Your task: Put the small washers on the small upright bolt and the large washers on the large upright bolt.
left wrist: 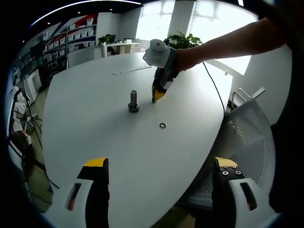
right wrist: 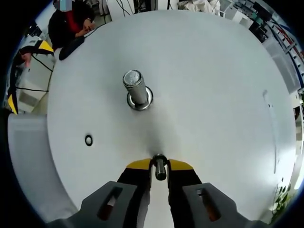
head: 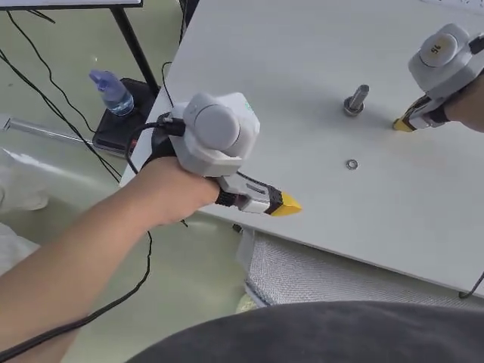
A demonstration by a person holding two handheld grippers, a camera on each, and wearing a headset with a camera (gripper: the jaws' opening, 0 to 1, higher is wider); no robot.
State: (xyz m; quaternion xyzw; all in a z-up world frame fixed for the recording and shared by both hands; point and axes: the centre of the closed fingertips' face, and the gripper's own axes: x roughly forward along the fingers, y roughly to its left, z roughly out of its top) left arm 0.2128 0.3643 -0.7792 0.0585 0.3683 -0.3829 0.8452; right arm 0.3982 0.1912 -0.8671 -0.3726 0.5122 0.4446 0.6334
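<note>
We judge the step in hand to be a placing one. The right tool has its jaws pressed together on a small metal piece, dark and rounded at the end; we cannot tell whether it is a washer seen edge-on or the small bolt itself. Its yellow tips sit low over the tabletop, just beside the upright bolt and apart from it.

That bolt stands straight, with a bright ring round its foot; whether the ring is a washer already on it or the bolt's own head, we cannot say. One loose washer lies flat on the tabletop, near the bolt on the side toward the person and apart from both tools.

The left tool has its jaws spread wide and holds nothing. It hangs by the tabletop's near edge, well apart from the bolt, with the loose washer between it and the bolt.

For the next move, we reckon the held piece must be raised above the bolt's top and centred before release if it is a washer, or stood upright beside the bolt if it is not. The loose washer calls for a thin, flat pinch against the tabletop.
</note>
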